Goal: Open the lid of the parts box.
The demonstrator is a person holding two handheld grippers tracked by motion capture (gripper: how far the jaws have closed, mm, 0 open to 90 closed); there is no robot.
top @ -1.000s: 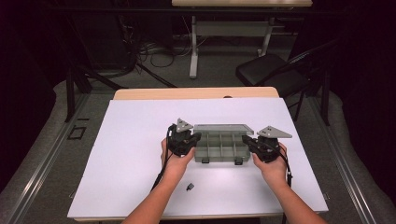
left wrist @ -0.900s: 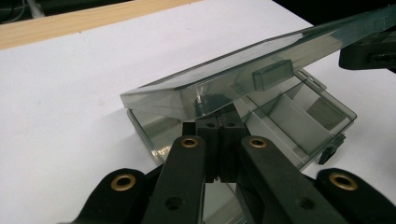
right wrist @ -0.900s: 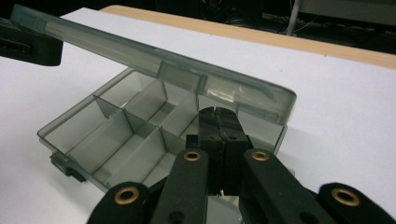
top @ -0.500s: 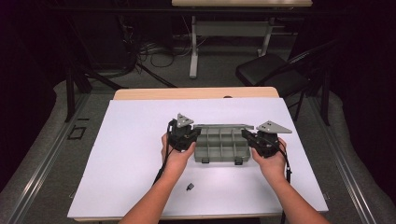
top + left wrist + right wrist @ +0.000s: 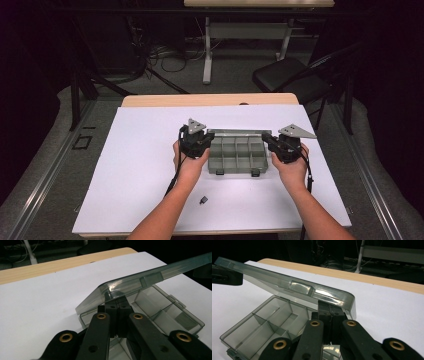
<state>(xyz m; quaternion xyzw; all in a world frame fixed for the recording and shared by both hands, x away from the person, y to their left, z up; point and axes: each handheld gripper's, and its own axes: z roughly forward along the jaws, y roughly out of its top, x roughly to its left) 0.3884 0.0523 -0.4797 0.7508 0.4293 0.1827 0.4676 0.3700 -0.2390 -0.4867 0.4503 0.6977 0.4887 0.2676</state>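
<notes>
Pinched at each end by the left gripper (image 5: 115, 305) and right gripper (image 5: 329, 308), jaws seemingly pressed together, the lid (image 5: 140, 281) could easily be dropped if one grip slips.

Smoky clear compartment box (image 5: 236, 155), mid-table, base flat, hinged lid (image 5: 287, 286) partly raised; compartments empty

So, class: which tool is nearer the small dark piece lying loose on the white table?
Left. The left tool is up-left of the small dark piece; the right tool is farther, up-right.
</notes>
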